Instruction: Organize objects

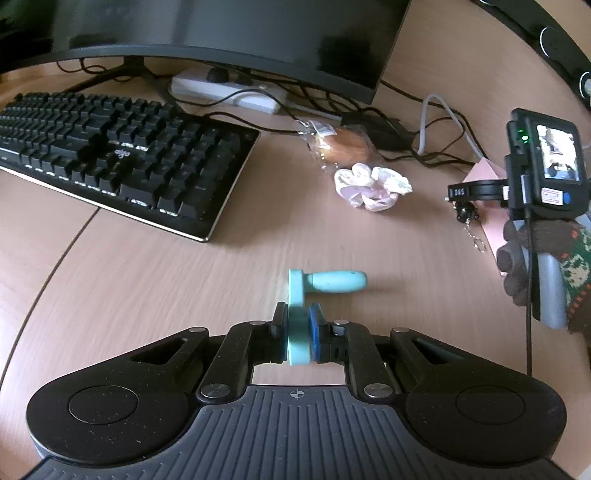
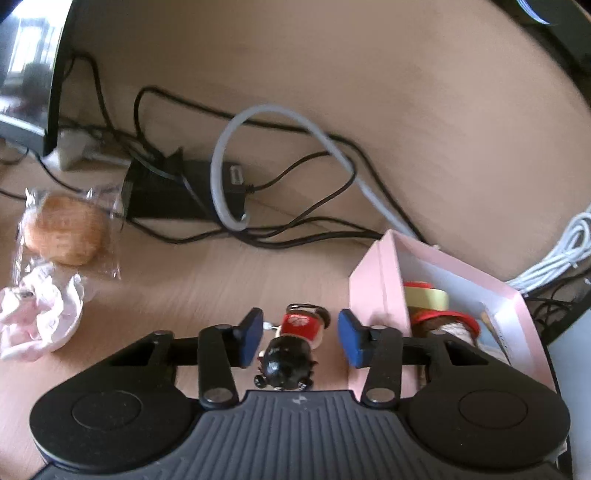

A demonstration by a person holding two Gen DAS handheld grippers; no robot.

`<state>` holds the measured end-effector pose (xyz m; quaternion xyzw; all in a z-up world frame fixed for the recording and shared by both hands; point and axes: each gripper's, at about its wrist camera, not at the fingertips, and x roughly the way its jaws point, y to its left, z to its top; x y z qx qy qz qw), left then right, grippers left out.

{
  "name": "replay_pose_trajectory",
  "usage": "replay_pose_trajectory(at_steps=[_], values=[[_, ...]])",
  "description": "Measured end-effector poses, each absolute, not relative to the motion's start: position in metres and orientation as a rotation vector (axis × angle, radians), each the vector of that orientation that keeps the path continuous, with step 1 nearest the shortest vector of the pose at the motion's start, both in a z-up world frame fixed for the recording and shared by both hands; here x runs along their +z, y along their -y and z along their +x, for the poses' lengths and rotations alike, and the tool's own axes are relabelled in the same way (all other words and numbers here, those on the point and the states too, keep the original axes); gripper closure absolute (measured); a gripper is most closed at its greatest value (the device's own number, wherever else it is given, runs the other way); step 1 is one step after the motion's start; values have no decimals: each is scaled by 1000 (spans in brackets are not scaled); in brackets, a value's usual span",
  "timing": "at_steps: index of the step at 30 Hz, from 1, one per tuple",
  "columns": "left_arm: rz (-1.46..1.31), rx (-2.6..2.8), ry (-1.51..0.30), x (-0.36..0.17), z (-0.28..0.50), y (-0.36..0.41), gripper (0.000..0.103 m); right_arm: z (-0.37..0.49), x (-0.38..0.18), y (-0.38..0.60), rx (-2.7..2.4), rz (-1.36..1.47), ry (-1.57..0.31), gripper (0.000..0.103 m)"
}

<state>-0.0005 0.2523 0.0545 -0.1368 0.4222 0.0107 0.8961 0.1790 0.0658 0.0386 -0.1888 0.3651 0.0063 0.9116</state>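
My left gripper (image 1: 298, 325) is shut on a teal plastic tool (image 1: 325, 282), gripping its flat disc end; the handle points right, above the wooden desk. My right gripper (image 2: 300, 334) is open, its blue pads on either side of a small doll keychain (image 2: 295, 343) with a black head and red body lying on the desk. A pink box (image 2: 380, 284) stands just right of it, holding tape rolls (image 2: 428, 299). The right gripper also shows in the left wrist view (image 1: 465, 194), with the doll (image 1: 466, 212) below it.
A black keyboard (image 1: 110, 147) lies at the left under a monitor (image 1: 221, 33). A wrapped bun (image 2: 66, 229), a pink-white scrunchie (image 2: 40, 317), a black adapter (image 2: 166, 192), a power strip (image 1: 229, 90) and tangled cables (image 2: 288, 155) lie behind.
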Motion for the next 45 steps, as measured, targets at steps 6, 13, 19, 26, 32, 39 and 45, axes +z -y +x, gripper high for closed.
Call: replay_pose_trajectory(at_steps=[6,13,19,26,32,39,45], values=[[-263,-19,-884,50,5,-250,89,156,44,-58,46,-344,-805,78],[-224,-152,-890,48,8,-219,89,74,65,-31,189,-310,-830,86],[-168,-240,-889,45,9,-176,88,13,68,7,209,-305,-853,86],[-84,-222,-938,44,11,-135,88,-32,77,51,162,-275,-835,69],[-58,-206,-937,44,9,-124,88,-47,78,73,191,-204,-799,31],[-37,-245,-934,42,-3,-115,87,-45,66,84,162,-213,-836,28],[-59,-246,-926,42,-8,-115,86,-43,61,95,117,-172,-842,23]])
